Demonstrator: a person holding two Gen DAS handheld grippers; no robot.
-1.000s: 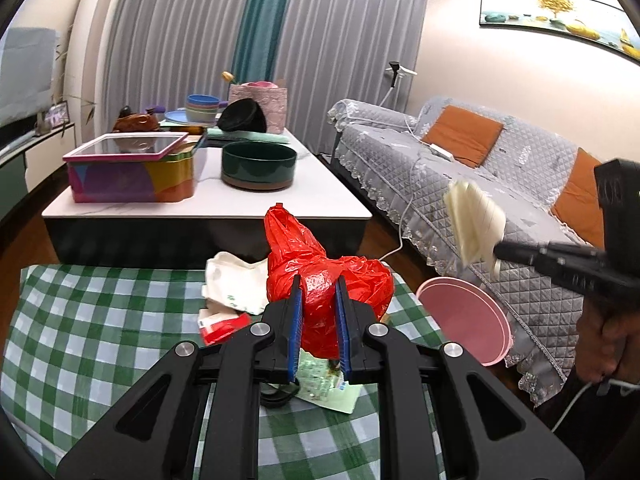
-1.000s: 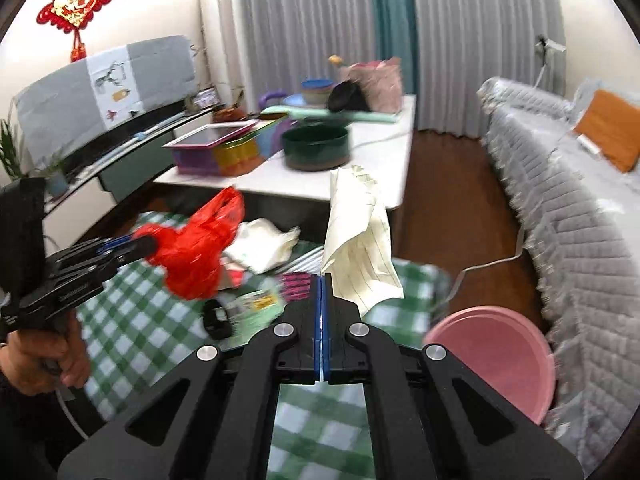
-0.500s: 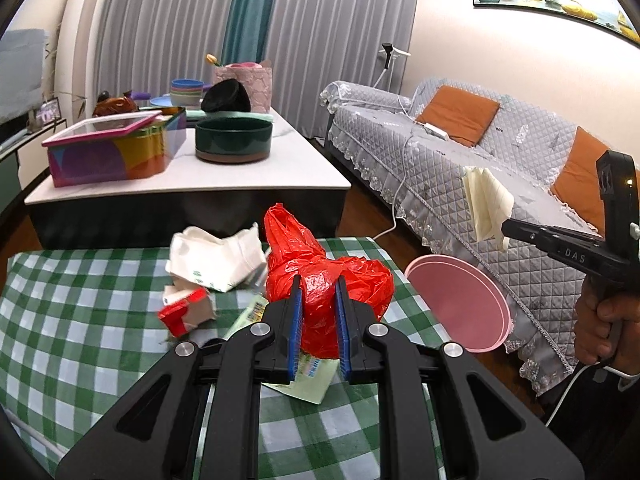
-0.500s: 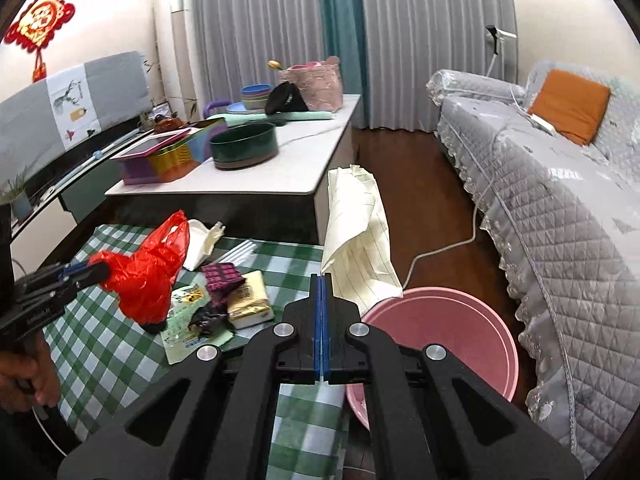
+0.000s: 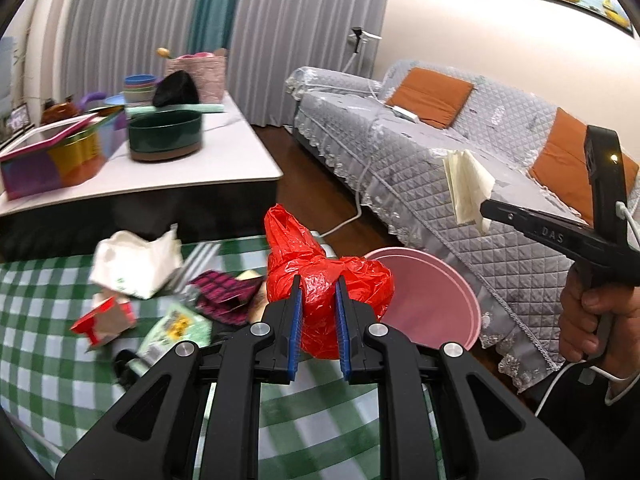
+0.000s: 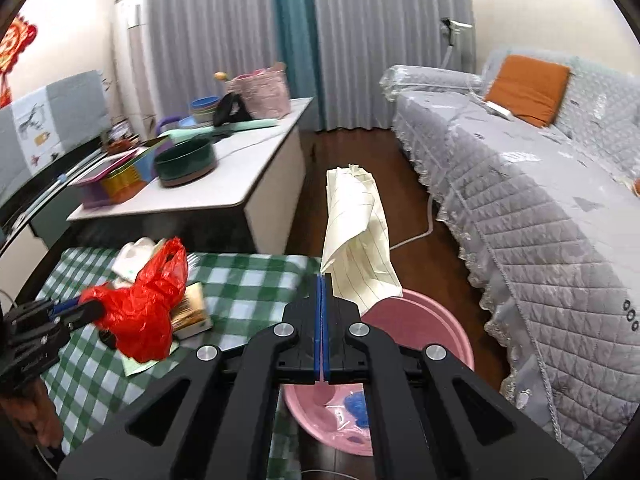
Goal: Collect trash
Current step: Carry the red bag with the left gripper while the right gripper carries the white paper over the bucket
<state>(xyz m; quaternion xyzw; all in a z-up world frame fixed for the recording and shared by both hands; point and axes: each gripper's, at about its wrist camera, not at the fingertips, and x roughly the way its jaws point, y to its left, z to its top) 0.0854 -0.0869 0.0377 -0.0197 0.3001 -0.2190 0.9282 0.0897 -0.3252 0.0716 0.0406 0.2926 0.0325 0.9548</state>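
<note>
In my left gripper (image 5: 317,300) the blue pads (image 5: 295,330) are clenched on a crumpled red plastic bag (image 5: 326,280), which bulges forward past the fingertips and stands up in a tail above them. Left of these fingers, other trash lies on the green checked cloth (image 5: 48,364): a white crumpled paper (image 5: 134,264), a small red carton (image 5: 106,318) and a dark pink wrapper (image 5: 224,292). To the right of the bag and a little beyond the fingertips I see the pink basin (image 5: 428,300) on the floor, just beside the cloth edge. My right gripper (image 6: 323,276) is fully closed and pinches the lower corner of a cream lined paper (image 6: 356,240), whose long axis rises upward from the tips. In the right wrist view the basin (image 6: 420,320) sits directly under and in front of these fingers, so I judge the right hand is nearer to the drop; the left hand must go more to the right before I let the bag go
</note>
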